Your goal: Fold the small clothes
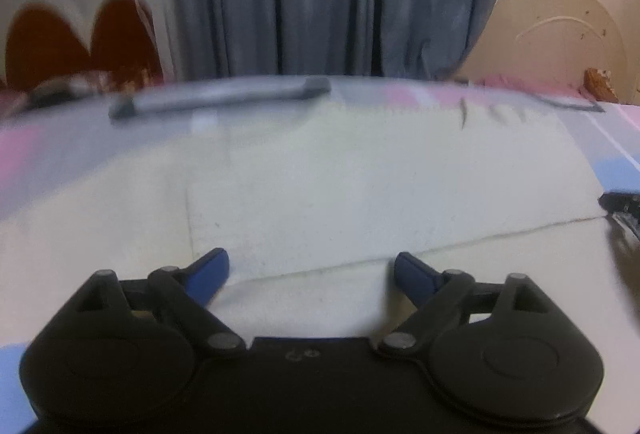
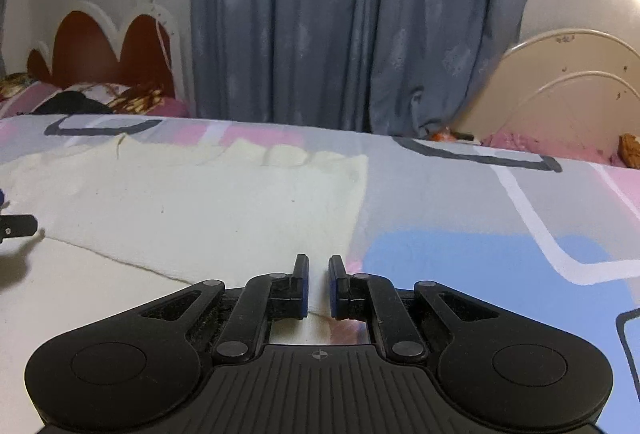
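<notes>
Where both pairs of fingers point, a broad bedsheet (image 2: 460,193) of smooth printed cotton: grey ground, flat patches of pink and pale blue, white bands, dark rounded-rectangle outlines. Beyond the fingertips, past the far edge of the bed, a blue-grey curtain (image 2: 320,33) hanging in deep vertical folds.

Spread on the sheet, directly ahead of the left fingers and ahead-left of the right ones, a cream garment (image 2: 200,201) of soft, slightly fuzzy knit, roughly rectangular, wavy and rumpled along its far edge. Folded over, with one diagonal edge of the upper layer crossing just ahead of the left fingertips and a smoother pale layer nearer than that edge.

Far right of the fingers, an arched cream headboard (image 2: 560,93) with raised curved mouldings; far left, a scalloped red-brown headboard (image 2: 100,45) rimmed in white.

Left gripper (image 1: 311,262): black linkage arms, blue pads (image 1: 208,276) splayed wide apart above the cloth, nothing between them. Right gripper (image 2: 318,262): ribbed black body, blue-edged fingers upright and parallel, drawn almost together at the garment's near right corner. Only a narrow slit left, pale fabric showing through it; whether pinched or merely lying beneath, impossible to tell.
</notes>
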{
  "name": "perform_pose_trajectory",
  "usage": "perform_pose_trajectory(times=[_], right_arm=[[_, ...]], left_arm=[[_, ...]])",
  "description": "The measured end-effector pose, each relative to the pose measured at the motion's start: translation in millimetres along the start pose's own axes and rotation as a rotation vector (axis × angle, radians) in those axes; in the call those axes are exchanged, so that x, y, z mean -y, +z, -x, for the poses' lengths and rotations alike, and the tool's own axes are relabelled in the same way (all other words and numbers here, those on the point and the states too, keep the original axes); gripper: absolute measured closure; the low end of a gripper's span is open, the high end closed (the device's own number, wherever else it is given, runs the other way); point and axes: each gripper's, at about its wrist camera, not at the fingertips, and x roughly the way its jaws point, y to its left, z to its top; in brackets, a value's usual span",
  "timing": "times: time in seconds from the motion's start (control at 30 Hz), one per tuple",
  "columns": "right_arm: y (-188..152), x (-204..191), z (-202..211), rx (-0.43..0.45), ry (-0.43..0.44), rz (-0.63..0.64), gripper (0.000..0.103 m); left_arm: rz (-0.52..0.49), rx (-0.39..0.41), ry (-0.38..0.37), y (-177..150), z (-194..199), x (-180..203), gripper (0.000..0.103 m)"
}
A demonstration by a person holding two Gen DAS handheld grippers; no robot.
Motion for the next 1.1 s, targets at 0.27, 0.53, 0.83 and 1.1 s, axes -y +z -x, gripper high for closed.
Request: perform_pose_trajectory(times=[0.27,0.53,0.83,1.1], right_arm=[[5,-16,29,0.056,0.008,-0.037,0.092],[1,-56,35,0.04,0.08,-0.063,0.092],[9,-111,32,0.032,0.136,-0.03,0.092],[22,-108,31,0.032,0.099,-0.04,0.092]], left_arm=[[0.152,0.08,0.039,-16,45,-44,0.024],[0.524,0.1,0.214,-78,105,-178,0.025],[0.833,0.178,0.198,-111,124,-287,0.05],[1.103,0.264,0.186,-124,125,-324,0.065]])
